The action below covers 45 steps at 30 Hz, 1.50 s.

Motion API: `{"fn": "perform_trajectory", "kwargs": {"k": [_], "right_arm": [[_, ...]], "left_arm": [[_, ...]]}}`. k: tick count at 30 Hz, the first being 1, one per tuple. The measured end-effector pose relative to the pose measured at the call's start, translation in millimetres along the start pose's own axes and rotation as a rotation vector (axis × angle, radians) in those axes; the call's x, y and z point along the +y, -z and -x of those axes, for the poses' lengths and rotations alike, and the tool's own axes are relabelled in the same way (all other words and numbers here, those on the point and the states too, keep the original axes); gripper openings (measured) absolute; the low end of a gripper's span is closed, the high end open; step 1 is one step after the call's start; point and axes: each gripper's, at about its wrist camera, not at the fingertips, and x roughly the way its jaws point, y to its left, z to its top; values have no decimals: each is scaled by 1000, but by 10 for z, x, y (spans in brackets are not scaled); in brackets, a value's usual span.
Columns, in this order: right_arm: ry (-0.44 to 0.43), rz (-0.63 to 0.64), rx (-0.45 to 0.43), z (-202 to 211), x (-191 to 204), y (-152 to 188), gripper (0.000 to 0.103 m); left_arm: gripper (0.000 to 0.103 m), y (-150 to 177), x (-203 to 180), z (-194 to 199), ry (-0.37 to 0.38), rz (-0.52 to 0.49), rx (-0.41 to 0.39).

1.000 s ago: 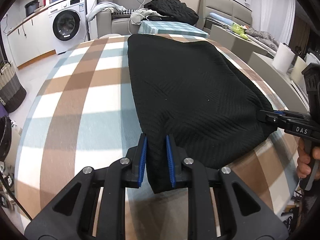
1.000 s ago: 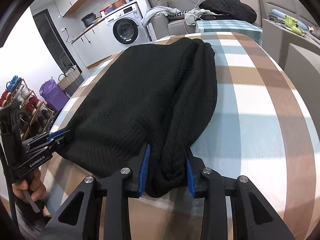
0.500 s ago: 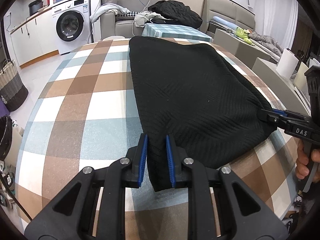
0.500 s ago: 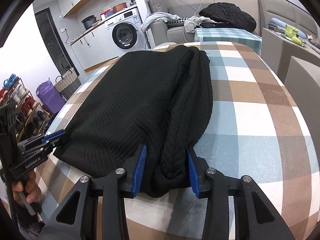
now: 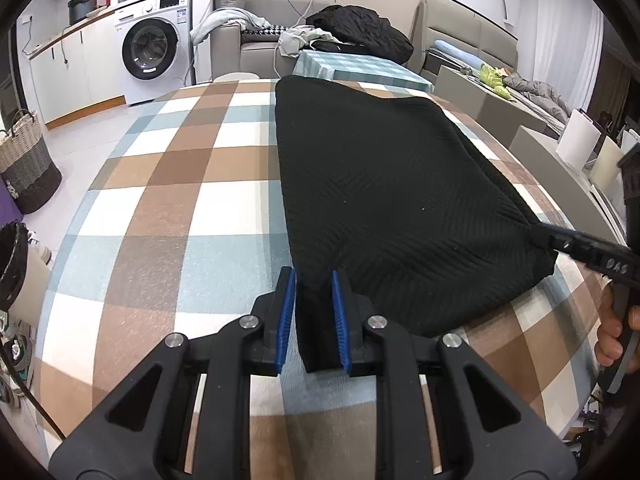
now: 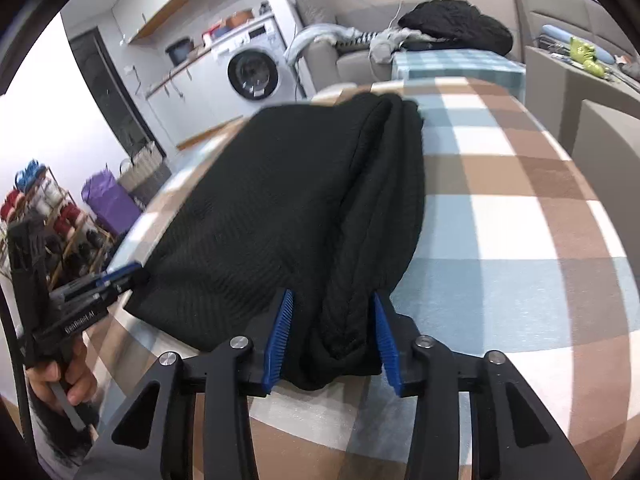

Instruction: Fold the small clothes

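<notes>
A black knit garment point(image 5: 392, 200) lies flat along the checked tablecloth point(image 5: 180, 208), folded lengthwise. My left gripper point(image 5: 312, 276) is shut on its near left corner, the blue pads pinching the fabric. In the right wrist view the same garment point(image 6: 288, 208) shows a rolled, bunched edge on its right side. My right gripper point(image 6: 332, 296) straddles that bunched near corner. Its jaws are opening, and the fabric sits loosely between the pads. Each gripper shows in the other's view: the right gripper point(image 5: 560, 240) at the garment's near right corner, the left gripper point(image 6: 120, 276) at the near left corner.
A second small table with a checked cloth point(image 5: 360, 66) stands beyond the far end, with a sofa and piled clothes point(image 5: 360, 32) behind it. A washing machine point(image 5: 154, 48) and a woven basket point(image 5: 24, 168) are to the left. Grey furniture point(image 6: 600, 128) borders the right side.
My right gripper's jaws have spread wider around the bunched corner, which now sits slack. My left gripper keeps the same pinch on its corner.
</notes>
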Motion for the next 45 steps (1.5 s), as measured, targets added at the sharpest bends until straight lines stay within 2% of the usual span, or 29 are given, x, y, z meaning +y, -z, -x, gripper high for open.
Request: {"fn": "perform_trajectory", "kwargs": {"k": [4, 6, 9, 12, 13, 15, 16, 20, 21, 22, 23, 24, 25, 26, 28, 29, 31, 34, 41, 45], "right_arm": [[-60, 1, -68, 228, 16, -6, 41], [-115, 11, -54, 224, 67, -3, 41], [-115, 25, 5, 31, 125, 19, 41], [-96, 11, 38, -123, 130, 46, 22], [-101, 18, 31, -106, 147, 39, 8], [-121, 43, -32, 21, 175, 21, 6], [-95, 57, -43, 50, 186, 11, 6], [-22, 41, 19, -78, 94, 37, 7], [-31, 38, 23, -78, 85, 58, 10], [-37, 46, 10, -41, 94, 66, 19], [-30, 59, -5, 6, 105, 59, 35], [-22, 75, -30, 91, 121, 60, 45], [-15, 81, -55, 164, 117, 65, 62], [0, 87, -85, 233, 128, 59, 71], [14, 111, -132, 385, 125, 55, 83], [11, 118, -144, 440, 128, 64, 92], [0, 120, -170, 552, 125, 111, 102], [-27, 134, -226, 679, 144, 212, 103], [-49, 221, -332, 823, 285, 426, 103], [-54, 237, -367, 816, 302, 454, 103]], "left_arm": [[17, 29, -78, 183, 14, -26, -36], [20, 47, -145, 222, 41, -47, -43], [23, 92, -244, 187, 49, -82, -26], [23, 145, -324, 113, 70, -110, 15], [23, 159, -346, 103, 77, -120, 20], [23, 187, -401, 92, 87, -148, 25], [23, 197, -422, 90, 89, -158, 27], [24, 231, -464, 91, 83, -173, 39], [24, 236, -460, 116, 79, -170, 34], [26, 240, -455, 149, 73, -169, 23], [31, 247, -444, 209, 57, -165, -4], [37, 256, -435, 261, 41, -161, -28], [53, 263, -427, 304, 25, -158, -47], [70, 279, -414, 376, 10, -153, -76], [82, 301, -385, 479, 9, -145, -117], [84, 323, -373, 541, 12, -143, -138], [89, 364, -349, 638, 1, -136, -165], [102, 444, -294, 769, -31, -109, -227], [102, 551, -190, 859, -38, -68, -291], [102, 574, -210, 871, -42, -85, -324]]}}
